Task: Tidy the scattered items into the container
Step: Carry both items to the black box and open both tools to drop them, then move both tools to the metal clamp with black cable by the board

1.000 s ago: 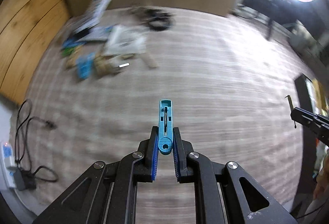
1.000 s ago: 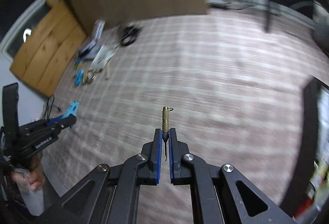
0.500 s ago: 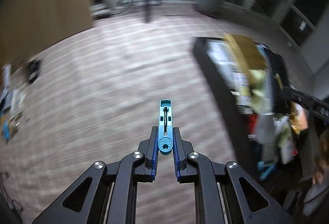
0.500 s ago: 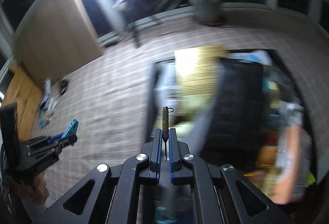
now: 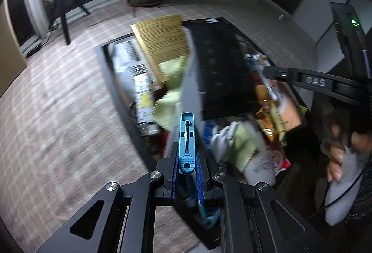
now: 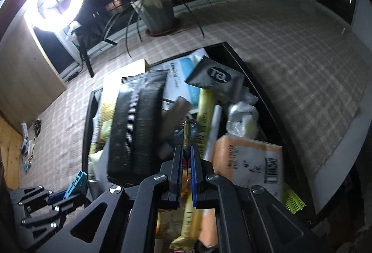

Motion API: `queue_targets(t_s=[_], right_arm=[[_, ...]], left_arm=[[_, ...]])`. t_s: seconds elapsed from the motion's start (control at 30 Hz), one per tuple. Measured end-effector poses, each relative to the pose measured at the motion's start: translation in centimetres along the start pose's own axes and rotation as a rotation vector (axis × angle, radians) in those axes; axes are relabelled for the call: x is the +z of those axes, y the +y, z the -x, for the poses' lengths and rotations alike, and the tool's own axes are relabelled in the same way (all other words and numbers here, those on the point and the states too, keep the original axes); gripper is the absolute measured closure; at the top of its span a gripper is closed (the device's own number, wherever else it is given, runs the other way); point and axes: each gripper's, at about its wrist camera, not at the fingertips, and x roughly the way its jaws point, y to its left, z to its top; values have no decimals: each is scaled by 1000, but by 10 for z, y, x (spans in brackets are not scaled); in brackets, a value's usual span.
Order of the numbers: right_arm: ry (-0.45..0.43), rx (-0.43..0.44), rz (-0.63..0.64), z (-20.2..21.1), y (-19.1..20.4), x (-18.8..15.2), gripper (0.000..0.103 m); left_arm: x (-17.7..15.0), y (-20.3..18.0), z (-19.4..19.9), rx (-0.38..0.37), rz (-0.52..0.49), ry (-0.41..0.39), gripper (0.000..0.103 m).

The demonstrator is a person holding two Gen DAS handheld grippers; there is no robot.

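two grippers hang over a black bin [image 6: 260, 88] crammed with packets and boxes on the checked floor [image 6: 302, 48]. left gripper [image 5: 187, 153] pinches a blue clip [image 5: 187, 136] between its blue pads, above the bin's near edge. right gripper [image 6: 185, 157] is pressed onto a slim brass tool [image 6: 186, 134], its tip poking out over the clutter. more scattered items [image 6: 29, 143] lie well apart, by the far wall.
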Motion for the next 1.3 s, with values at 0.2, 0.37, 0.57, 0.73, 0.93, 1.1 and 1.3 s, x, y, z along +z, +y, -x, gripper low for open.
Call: queue_targets(t_s=[0.2, 0.37, 0.57, 0.73, 0.93, 1.1, 1.3], right_arm=[[11, -5, -7, -3, -3, -2, 97], [-2, -40, 20, 1, 10, 0, 88], [-26, -42, 54, 10, 40, 6, 78], [-34, -15, 100, 12, 82, 11, 73], [-40, 30, 183, 8, 150, 20, 68], [-24, 88, 246, -5, 212, 27, 68], [25, 185, 365, -32, 305, 35, 68]], left_arm=[[6, -11, -7, -7, -36, 19, 89], [6, 2, 6, -4, -6, -1, 86], [1, 39, 31, 15, 52, -41, 85], [-7, 89, 59, 57, 121, -78, 85], [-25, 174, 88, 133, 247, -99, 85], [-50, 256, 115, 203, 366, -116, 86], [-75, 355, 140, 290, 508, -124, 85]])
